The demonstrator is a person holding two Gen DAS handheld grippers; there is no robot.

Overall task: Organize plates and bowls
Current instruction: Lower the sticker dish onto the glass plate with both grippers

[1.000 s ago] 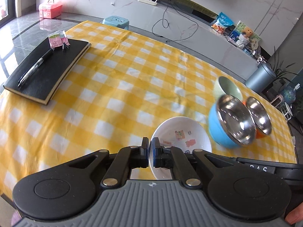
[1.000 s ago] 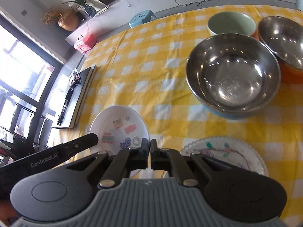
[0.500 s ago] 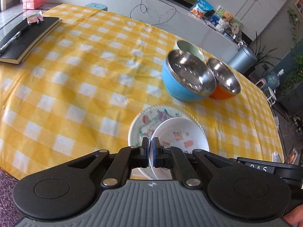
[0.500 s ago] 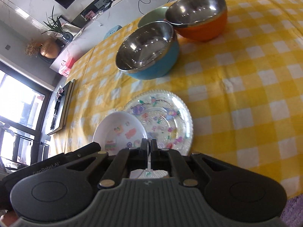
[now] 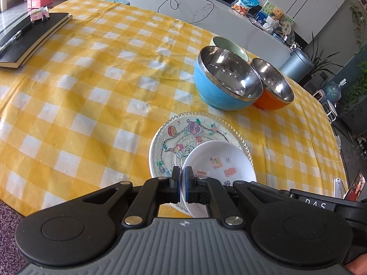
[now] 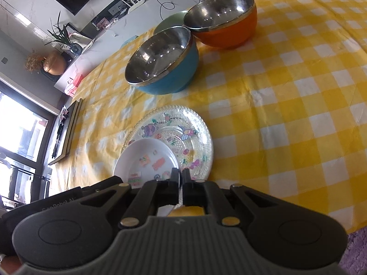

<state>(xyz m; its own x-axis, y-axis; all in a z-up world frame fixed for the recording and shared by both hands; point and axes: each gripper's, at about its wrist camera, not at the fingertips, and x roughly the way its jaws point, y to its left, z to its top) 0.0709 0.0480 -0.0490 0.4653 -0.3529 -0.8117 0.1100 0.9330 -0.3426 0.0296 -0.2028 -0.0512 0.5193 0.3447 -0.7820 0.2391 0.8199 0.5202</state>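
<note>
The left gripper [image 5: 182,186] has its jaws clamped on the rim of the small white dish with cartoon stickers [image 5: 218,162], held over the near edge of the beaded clear glass plate [image 5: 183,137]. The right gripper [image 6: 180,189] has its jaws clamped on that plate's rim, on the yellow-checked counter [image 6: 286,91]. To stack well, I would centre the dish, lower it level, then release.

Bright daylight floods in; the window [image 6: 20,133] is blown out white. Glare spots glint inside the steel bowls [image 5: 231,73]. Fisheye bending curves the edges; focus is sharp.
</note>
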